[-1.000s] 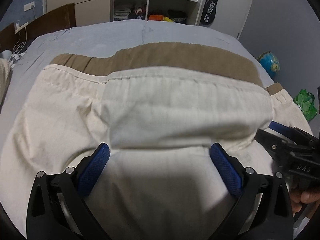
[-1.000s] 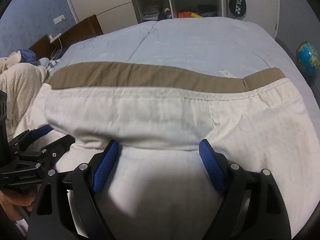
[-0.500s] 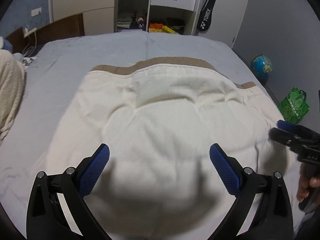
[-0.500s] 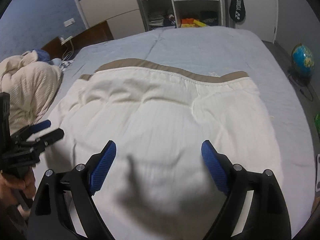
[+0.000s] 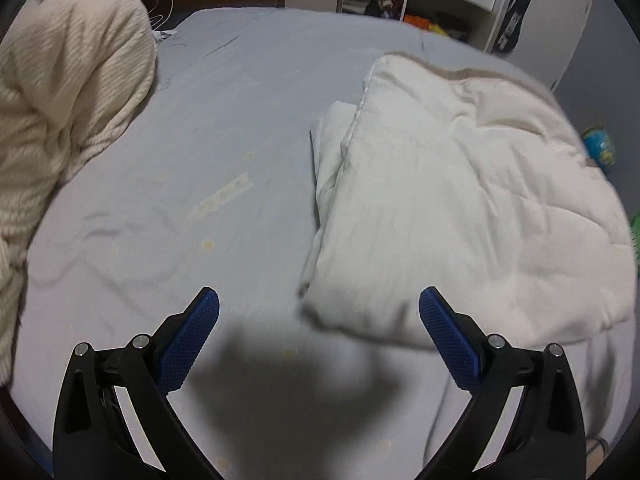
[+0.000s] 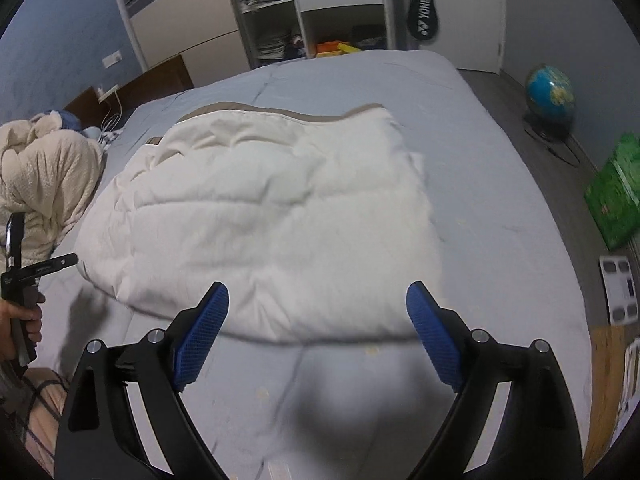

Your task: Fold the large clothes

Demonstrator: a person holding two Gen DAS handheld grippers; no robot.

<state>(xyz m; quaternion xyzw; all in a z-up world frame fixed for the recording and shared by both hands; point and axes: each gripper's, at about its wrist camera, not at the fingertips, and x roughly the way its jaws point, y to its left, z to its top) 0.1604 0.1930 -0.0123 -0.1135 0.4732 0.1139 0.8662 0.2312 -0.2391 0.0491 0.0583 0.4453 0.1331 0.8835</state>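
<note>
A large cream garment with a tan band [image 6: 272, 208] lies folded in a thick stack on the grey bed [image 6: 472, 184]. In the left wrist view the garment [image 5: 460, 200] is on the right half, its left folded edge showing layers. My left gripper [image 5: 319, 312] is open and empty above the bare sheet, its right finger near the stack's near corner. My right gripper [image 6: 317, 308] is open and empty just in front of the stack's near edge. The left gripper also shows at the left edge of the right wrist view [image 6: 24, 272].
A cream knitted blanket [image 5: 60, 100] is heaped at the bed's left side. Wardrobe shelves and drawers [image 6: 320, 4] stand behind the bed. A globe [image 6: 550, 92], a green bag [image 6: 616, 196] and a scale [image 6: 618, 290] are on the floor to the right.
Both grippers have let the garment drop and pulled back from it. The left gripper swung left toward bare sheet. The garment now lies folded over, hiding most of the tan band.
</note>
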